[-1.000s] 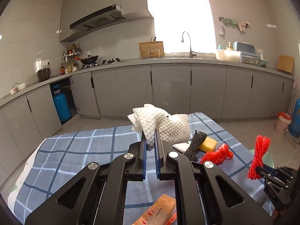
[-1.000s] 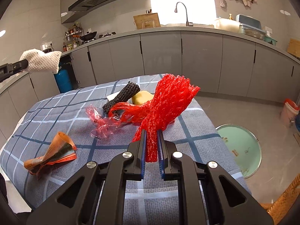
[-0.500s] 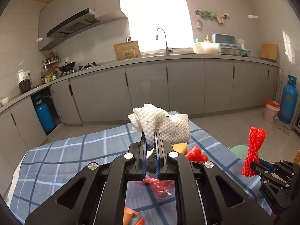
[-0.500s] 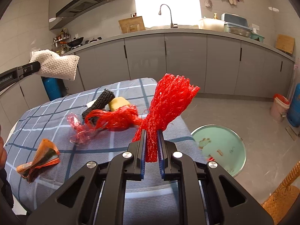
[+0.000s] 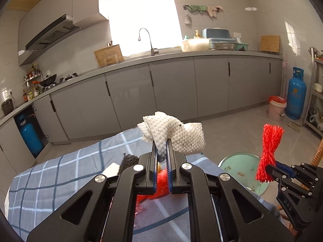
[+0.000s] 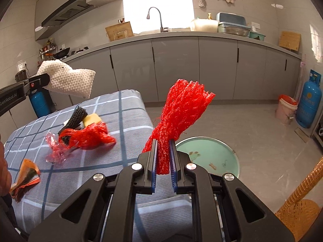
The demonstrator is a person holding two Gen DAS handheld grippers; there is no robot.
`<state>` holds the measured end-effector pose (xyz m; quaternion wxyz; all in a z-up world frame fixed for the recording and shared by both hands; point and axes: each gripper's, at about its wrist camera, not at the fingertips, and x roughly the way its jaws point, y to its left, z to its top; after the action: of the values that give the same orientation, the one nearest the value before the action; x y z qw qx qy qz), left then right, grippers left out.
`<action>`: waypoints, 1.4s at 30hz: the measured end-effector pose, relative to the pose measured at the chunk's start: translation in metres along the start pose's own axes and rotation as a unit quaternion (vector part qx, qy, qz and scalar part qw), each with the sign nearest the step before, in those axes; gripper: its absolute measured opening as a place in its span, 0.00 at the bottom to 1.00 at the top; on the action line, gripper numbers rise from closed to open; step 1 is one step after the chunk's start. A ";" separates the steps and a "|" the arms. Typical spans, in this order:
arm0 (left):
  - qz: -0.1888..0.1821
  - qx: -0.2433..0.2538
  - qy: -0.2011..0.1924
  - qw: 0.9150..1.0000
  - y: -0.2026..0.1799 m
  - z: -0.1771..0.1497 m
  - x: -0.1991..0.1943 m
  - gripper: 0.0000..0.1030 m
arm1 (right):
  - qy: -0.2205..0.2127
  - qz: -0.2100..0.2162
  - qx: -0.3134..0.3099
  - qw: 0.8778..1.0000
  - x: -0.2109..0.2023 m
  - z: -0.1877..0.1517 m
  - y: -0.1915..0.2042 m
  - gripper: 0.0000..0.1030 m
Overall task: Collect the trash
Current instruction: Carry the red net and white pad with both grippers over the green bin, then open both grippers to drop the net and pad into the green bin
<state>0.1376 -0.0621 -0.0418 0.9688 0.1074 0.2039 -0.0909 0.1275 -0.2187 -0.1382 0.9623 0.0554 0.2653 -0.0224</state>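
A kitchen with grey cabinets, seen from two handheld grippers raised over a table covered in a blue plaid cloth (image 6: pixel 129 121).

The left gripper (image 5: pixel 162 156) has its jaws pinched on a crumpled white foam fruit net (image 5: pixel 173 135). The net has a bumpy, bubble-like weave and is flecked with dark specks. It is held in the air above the far edge of the cloth.

The right gripper (image 6: pixel 164 157) has its jaws clamped on a bright red plastic mesh net (image 6: pixel 181 111), bunched into a stalk at the grip and fanning out into a ragged tuft above. It sits just past the right edge of the cloth, above and slightly nearer than a round pale green bin (image 6: pixel 210 155) on the floor, which has a few scraps inside.

On the cloth lie a crumpled red mesh bag (image 6: pixel 88 136), a black foam net (image 6: pixel 75 117), a yellow sponge (image 6: pixel 91 119) touching it, and clear pink wrapping (image 6: pixel 53 150). An orange snack wrapper (image 6: pixel 25 174) lies near the cloth's left edge.

White lettering on the left gripper's arm reads "GenRobot.AI". In the left wrist view, the right gripper's body shows "DAS".

Right of the cloth, by the wall, stand a blue gas cylinder (image 6: pixel 307 100) and a pink bucket (image 6: pixel 285 109).
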 end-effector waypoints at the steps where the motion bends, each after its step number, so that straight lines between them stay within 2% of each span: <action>1: -0.006 0.003 0.002 1.000 -0.005 0.001 0.003 0.08 | -0.001 -0.003 0.001 1.000 0.001 0.001 -0.004 0.13; 9: -0.047 0.022 0.012 0.999 -0.044 0.010 0.024 0.08 | 0.000 -0.020 0.005 1.000 0.014 0.010 -0.032 0.13; 18: -0.102 0.042 0.024 0.994 -0.088 0.014 0.049 0.08 | 0.021 -0.030 0.017 0.999 0.040 0.008 -0.065 0.13; 35: -0.133 0.078 0.081 0.985 -0.152 -0.009 0.120 0.09 | 0.081 -0.038 0.012 0.996 0.109 -0.016 -0.113 0.14; 38: -0.133 0.077 0.094 0.984 -0.157 -0.015 0.132 0.13 | 0.091 -0.043 0.016 0.995 0.120 -0.023 -0.120 0.17; 40: -0.137 0.076 0.099 0.983 -0.159 -0.019 0.138 0.27 | 0.096 -0.047 0.023 0.994 0.125 -0.028 -0.127 0.27; 42: -0.141 0.074 0.100 0.982 -0.161 -0.023 0.140 0.49 | 0.101 -0.050 0.033 0.993 0.128 -0.033 -0.132 0.32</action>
<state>0.2195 -0.2292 -0.1473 0.9105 0.1572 0.3053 -0.2304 0.2111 -0.3477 -0.2450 0.9258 0.0757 0.3630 -0.0735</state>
